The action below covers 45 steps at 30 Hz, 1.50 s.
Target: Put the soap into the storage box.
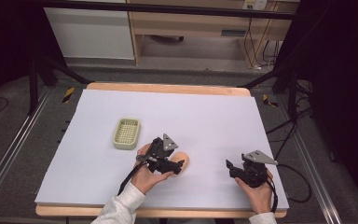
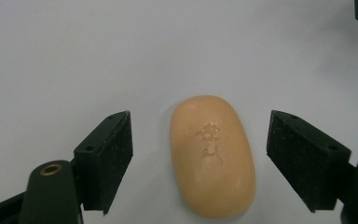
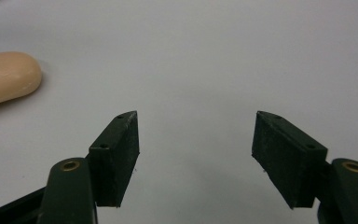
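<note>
1. The bar of soap (image 2: 212,156), peach-coloured and oval with a stamped mark on top, lies flat on the white sheet (image 1: 205,116) that covers the counter (image 1: 168,87). In the high view it sits near the front edge, left of centre.
2. The left gripper (image 2: 200,149) straddles the soap. Its fingers (image 2: 109,154) stand wide apart, one on each side of the bar, with a clear gap of white sheet between each pad and the soap. Nothing is held.
3. In the high view the left gripper (image 1: 179,164) is tilted down over the soap (image 1: 182,161), with the person's left hand (image 1: 147,175) wrapped around its body.
4. The right gripper (image 3: 196,144) is also spread wide and holds nothing; bare white sheet lies between its fingers (image 3: 116,154).
5. In the right gripper view the soap (image 3: 7,77) shows at the upper left edge, well apart from that gripper.
6. In the high view the right gripper (image 1: 229,167) sits near the front right of the sheet, in the person's right hand (image 1: 256,191), pointing left toward the soap.
7. A pale green soap dish (image 1: 127,133) with a ribbed floor stands on the sheet behind and left of the soap, apart from it and from both grippers.
</note>
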Motion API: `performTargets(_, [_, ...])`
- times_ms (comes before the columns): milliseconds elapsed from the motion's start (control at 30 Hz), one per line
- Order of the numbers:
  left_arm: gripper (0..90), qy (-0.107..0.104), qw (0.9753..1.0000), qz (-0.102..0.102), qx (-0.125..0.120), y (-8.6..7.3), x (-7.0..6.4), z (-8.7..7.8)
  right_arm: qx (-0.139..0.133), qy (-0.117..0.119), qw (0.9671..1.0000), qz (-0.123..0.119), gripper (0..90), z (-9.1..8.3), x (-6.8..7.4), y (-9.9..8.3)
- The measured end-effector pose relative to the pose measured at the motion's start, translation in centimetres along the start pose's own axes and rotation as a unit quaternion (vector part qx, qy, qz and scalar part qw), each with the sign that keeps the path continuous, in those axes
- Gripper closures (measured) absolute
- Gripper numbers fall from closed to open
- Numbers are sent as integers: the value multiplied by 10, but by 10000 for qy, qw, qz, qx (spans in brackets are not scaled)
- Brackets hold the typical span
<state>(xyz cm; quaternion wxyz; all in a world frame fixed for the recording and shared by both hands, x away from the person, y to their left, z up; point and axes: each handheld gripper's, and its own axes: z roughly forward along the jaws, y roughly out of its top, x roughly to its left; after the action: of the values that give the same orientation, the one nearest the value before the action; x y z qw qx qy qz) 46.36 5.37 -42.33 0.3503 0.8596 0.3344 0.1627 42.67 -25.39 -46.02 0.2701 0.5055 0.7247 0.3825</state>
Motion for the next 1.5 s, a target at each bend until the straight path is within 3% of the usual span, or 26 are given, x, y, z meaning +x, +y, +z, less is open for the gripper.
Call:
performTargets(467, [206,-17,9997,48,233,0,-8,15,-29,-4,10000,94,312,-2,-1,0])
performTargets(900, [209,0,9986,96,513,-5,-11,31,20,25,10000,-1,315,1,0,-1])
performTargets(1500, [273,-40,9963,-36,855,-11,-10,51,118,33,9999,-28,315,4,0,-2])
